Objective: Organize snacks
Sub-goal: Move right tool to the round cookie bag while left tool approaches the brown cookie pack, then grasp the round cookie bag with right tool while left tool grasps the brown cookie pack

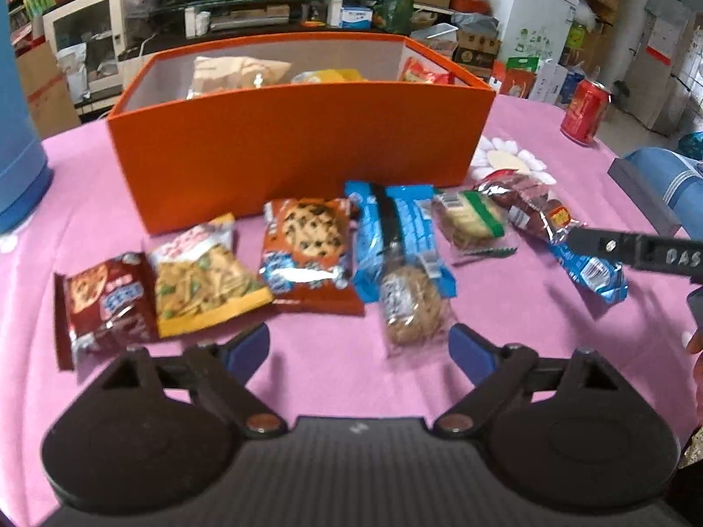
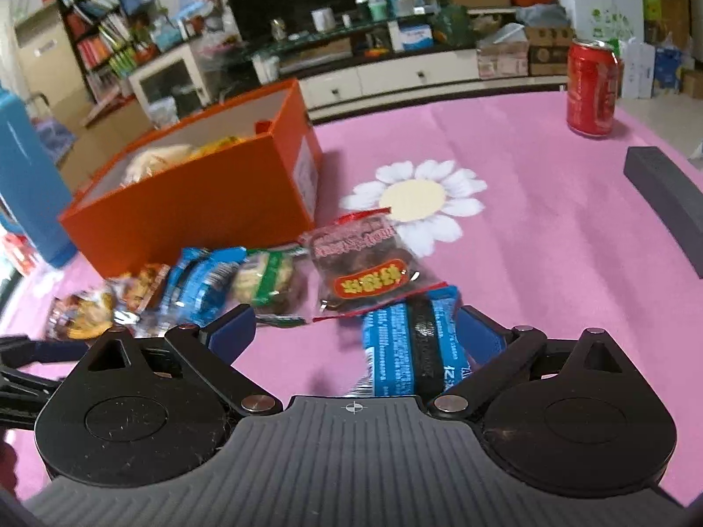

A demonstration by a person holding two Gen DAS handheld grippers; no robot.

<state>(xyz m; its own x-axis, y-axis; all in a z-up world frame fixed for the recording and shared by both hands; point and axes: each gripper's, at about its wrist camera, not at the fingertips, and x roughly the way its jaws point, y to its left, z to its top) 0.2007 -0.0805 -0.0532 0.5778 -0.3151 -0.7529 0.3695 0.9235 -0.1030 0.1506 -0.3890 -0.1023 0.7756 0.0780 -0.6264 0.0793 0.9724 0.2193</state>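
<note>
On the pink cloth (image 1: 351,364) a row of snacks lies in front of the orange box (image 1: 298,153), which already holds several packets. From the left: a dark red cookie bag (image 1: 105,307), a yellow chip bag (image 1: 206,276) overlapping it, an orange chocolate-chip cookie pack (image 1: 307,254), a blue wrapper (image 1: 395,237) with a clear-wrapped round cookie (image 1: 411,307) lying on its near end, a green-banded packet (image 1: 472,219), and a clear pack of dark red pieces (image 1: 523,206). The left gripper (image 1: 358,344) hangs just short of this row with its jaws spread wide and nothing between them; the round cookie lies nearest, just beyond and slightly right of the gap. Farther right, the right gripper (image 2: 356,331) is also spread, its pads not pressing anything: another blue packet (image 2: 413,342) lies in the gap, close against the right finger (image 2: 481,338) and clear of the left one. The dark red pack lies just beyond it, beside the daisy print (image 2: 417,197). A red can (image 2: 591,88) stands well apart at the far right.
</note>
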